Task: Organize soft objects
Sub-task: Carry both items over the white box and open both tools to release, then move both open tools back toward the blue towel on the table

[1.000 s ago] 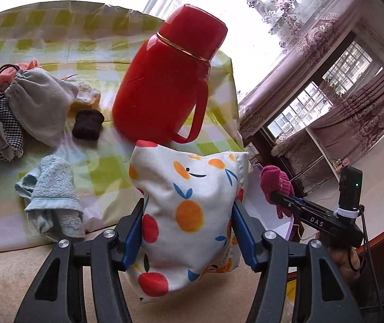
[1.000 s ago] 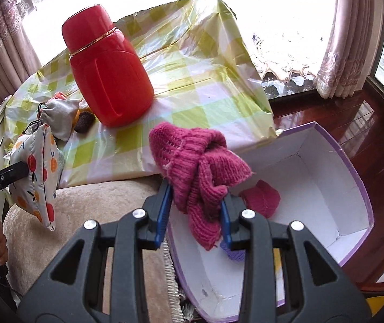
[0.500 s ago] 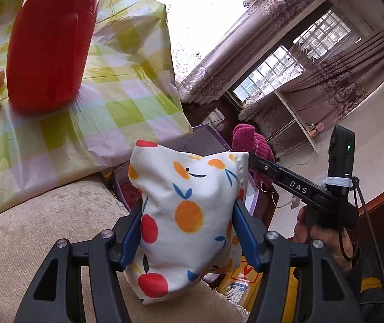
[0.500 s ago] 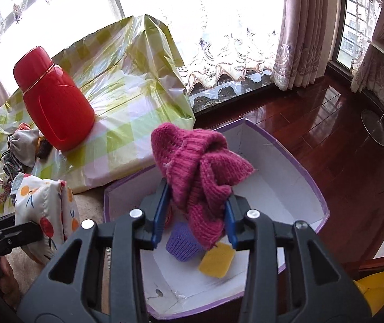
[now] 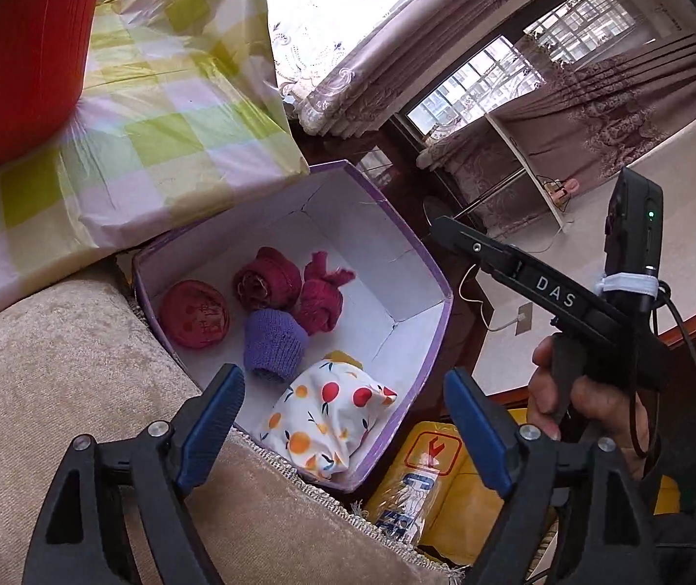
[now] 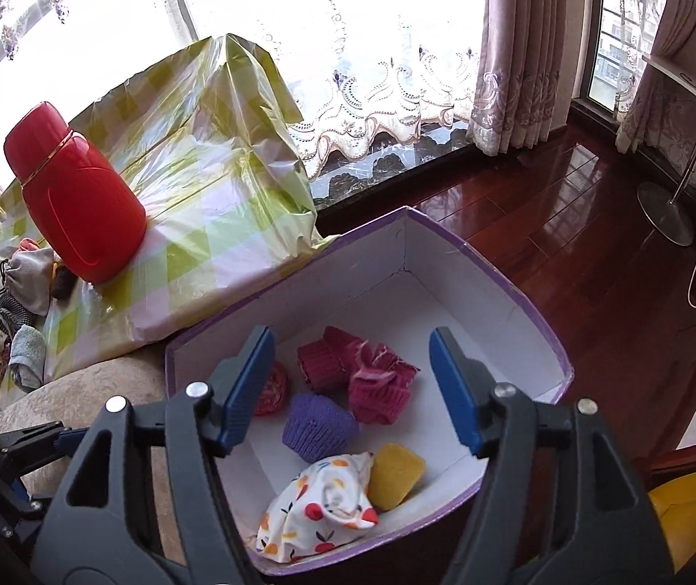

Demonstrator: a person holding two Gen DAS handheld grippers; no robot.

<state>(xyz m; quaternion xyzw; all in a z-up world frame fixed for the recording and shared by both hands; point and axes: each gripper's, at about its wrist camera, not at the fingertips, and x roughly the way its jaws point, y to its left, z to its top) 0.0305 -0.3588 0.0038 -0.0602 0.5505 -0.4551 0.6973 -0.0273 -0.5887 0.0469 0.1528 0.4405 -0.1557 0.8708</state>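
Both loads have left my grippers since a second ago: the fruit-print pouch (image 5: 328,419) and the pink knitted piece (image 6: 379,382) now lie in the purple box (image 5: 426,365), and both tools hang over it with nothing in them. My left gripper (image 5: 343,431) stands wide open, blue pads well apart, and my right gripper (image 6: 350,387) is spread just as wide above the box.

In the right view the pouch sits at about 6 o'clock in the box, touching a yellow sponge (image 6: 396,475) at its 3 o'clock side. A purple knit (image 6: 319,426) lies near the middle, with the pink piece just beside it and another dark pink roll (image 6: 321,358) toward 12 o'clock. A red round thing (image 5: 194,314) rests by the wall at 9 o'clock.

What is left, I judge, is on the checked tablecloth (image 6: 211,224): a grey drawstring bag (image 6: 31,273) and a pale towel (image 6: 26,353) at 9 o'clock in the right view, beside the red flask (image 6: 80,195). These should be light, limp and easily bunched, so I would pinch a thick fold at the middle; a loose edge would let it dangle and slip. The flask is hard and stays.
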